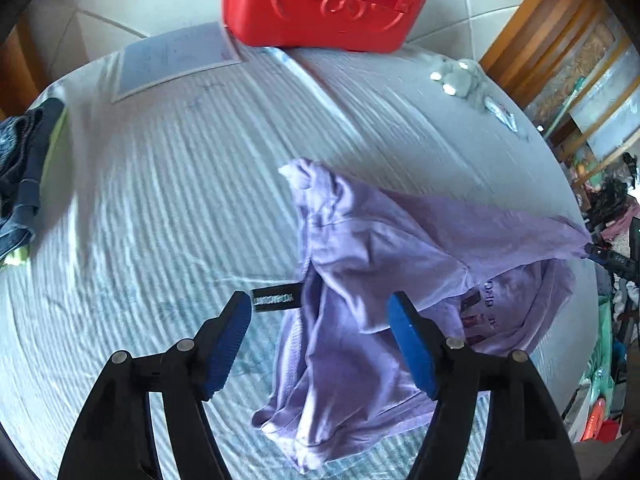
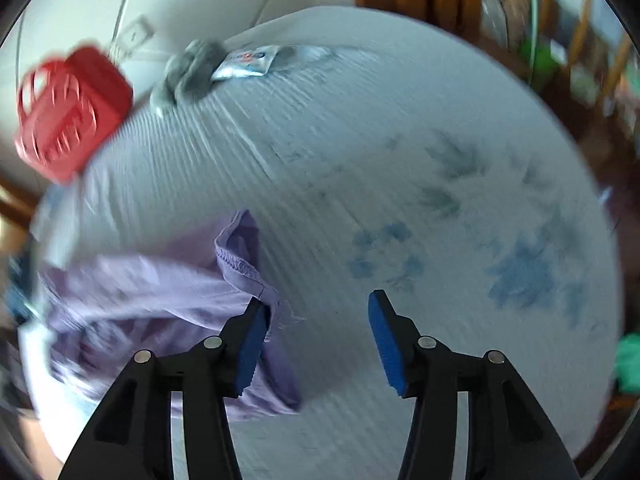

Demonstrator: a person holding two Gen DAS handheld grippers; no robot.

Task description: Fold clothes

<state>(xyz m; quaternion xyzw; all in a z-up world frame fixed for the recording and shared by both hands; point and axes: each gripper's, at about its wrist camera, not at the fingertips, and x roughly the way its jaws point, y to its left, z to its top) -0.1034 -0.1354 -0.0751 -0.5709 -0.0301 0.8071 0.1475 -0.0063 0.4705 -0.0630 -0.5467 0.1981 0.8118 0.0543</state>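
The lilac garment (image 1: 372, 280) lies crumpled on the pale ribbed bed cover (image 1: 160, 200), bunched into folds with its black neck label (image 1: 276, 300) turned outward toward the left finger. In the left wrist view, the left gripper (image 1: 324, 320) hangs above it with its blue-padded fingers (image 1: 232, 344) spread wide; the cloth sits between and below them, and neither pad presses on it. One corner of the garment is drawn out to the right toward the blue tip of the right gripper, seen at the picture's edge. In the right wrist view, which is blurred, the right gripper (image 2: 316, 320) also stands with its jaws apart. The garment's stitched hem (image 2: 240, 268) lies against the left-hand finger, some of it draped past the pad, while the other finger is well clear of the fabric over bare cover; whether the hem hangs on that pad or only passes behind it cannot be told. Around the garment, a red plastic case (image 1: 328, 4) sits at the far edge of the bed, a sheet of paper (image 1: 176, 56) just beside it, a grey soft toy (image 1: 464, 76) near the far right corner, and dark blue clothing (image 1: 24, 176) in a heap at the left edge. Faint blue prints mark the cover (image 2: 520, 272) to the right gripper's right. Nothing lies between either gripper and the garment.
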